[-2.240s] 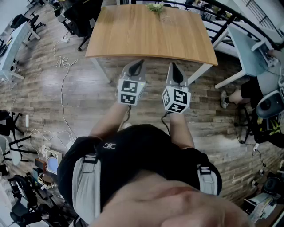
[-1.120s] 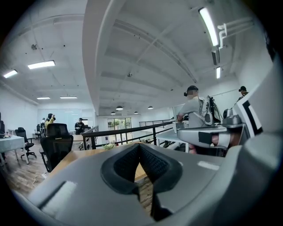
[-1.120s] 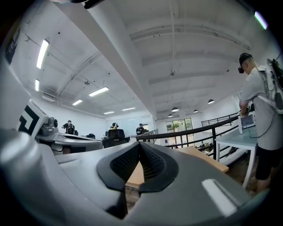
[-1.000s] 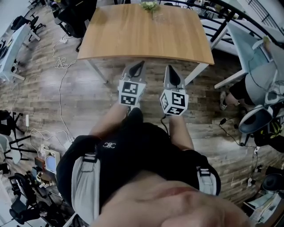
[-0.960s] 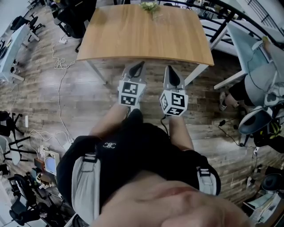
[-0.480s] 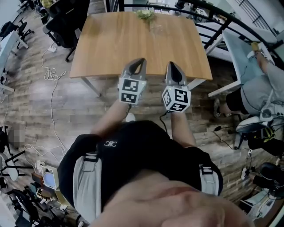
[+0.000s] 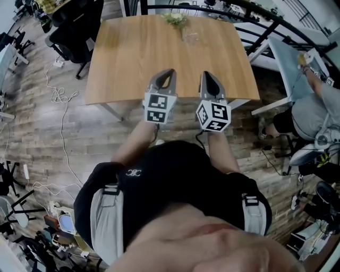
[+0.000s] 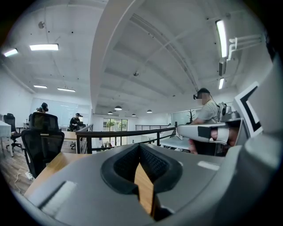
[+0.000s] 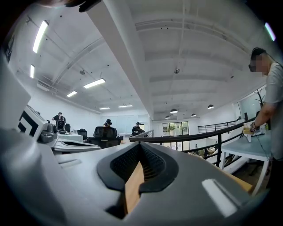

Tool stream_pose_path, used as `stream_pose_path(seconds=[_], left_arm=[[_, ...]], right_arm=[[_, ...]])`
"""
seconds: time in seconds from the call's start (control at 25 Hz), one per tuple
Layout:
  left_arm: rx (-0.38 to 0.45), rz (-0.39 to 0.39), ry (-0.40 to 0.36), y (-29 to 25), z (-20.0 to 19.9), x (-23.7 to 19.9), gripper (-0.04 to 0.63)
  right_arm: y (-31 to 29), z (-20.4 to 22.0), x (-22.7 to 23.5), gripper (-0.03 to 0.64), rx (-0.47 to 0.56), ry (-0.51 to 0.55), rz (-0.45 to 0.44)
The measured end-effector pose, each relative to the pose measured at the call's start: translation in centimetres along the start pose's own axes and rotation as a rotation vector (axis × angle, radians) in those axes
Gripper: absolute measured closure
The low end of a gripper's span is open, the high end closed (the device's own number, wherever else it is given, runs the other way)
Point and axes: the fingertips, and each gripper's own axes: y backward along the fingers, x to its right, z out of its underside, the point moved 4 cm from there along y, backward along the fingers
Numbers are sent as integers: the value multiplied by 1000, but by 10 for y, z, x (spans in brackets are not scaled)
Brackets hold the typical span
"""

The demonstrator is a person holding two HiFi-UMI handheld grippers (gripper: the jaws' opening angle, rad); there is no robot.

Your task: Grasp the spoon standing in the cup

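In the head view a wooden table (image 7: 159, 53) lies ahead. A small green plant (image 7: 176, 18) stands at its far edge, and beside it is a faint clear cup (image 7: 191, 37). No spoon can be made out at this distance. My left gripper (image 7: 168, 72) and right gripper (image 7: 206, 75) are held side by side over the table's near edge, far short of the cup. Both are shut and hold nothing. In the left gripper view the left gripper (image 8: 139, 149) points level across the room. The right gripper (image 9: 140, 149) does the same in the right gripper view. Neither view shows the cup.
Black office chairs (image 7: 74, 29) stand left of the table. Cables (image 7: 56, 98) trail over the wood floor. A black railing (image 7: 255, 13) runs behind the table. A person (image 7: 313, 106) is at a desk on the right. Clutter (image 7: 37, 239) lies on the floor at lower left.
The view has moved forward toward the table, which is now nearer. Both grippers have gone from over the floor to over the table's near edge. Their jaws have stayed shut.
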Motion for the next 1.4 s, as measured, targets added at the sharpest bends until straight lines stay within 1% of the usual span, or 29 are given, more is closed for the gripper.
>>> stream_pose_path(seconds=[0.32,0.56,0.88,1.12,1.4], left_arm=[[-21,-27,7,-12,3,-27,584],[-43,-44,-14,-28,5,-33,584],[-70,-92,-26,-77,0,-63,584],[-115,-86,-22,-131,10,-66,584],[-157,-81,-18,-212,20,-68,584]], right_arm=[[-28,4,-2,617,-13,-18,-15],[-51,12,8,617,-17,-50,-41],[-120,10,22,617,-23,-68,-104],[-159,31,62,617,-84,-102,-97],[-219,51,119,617,-151,-121,-110]])
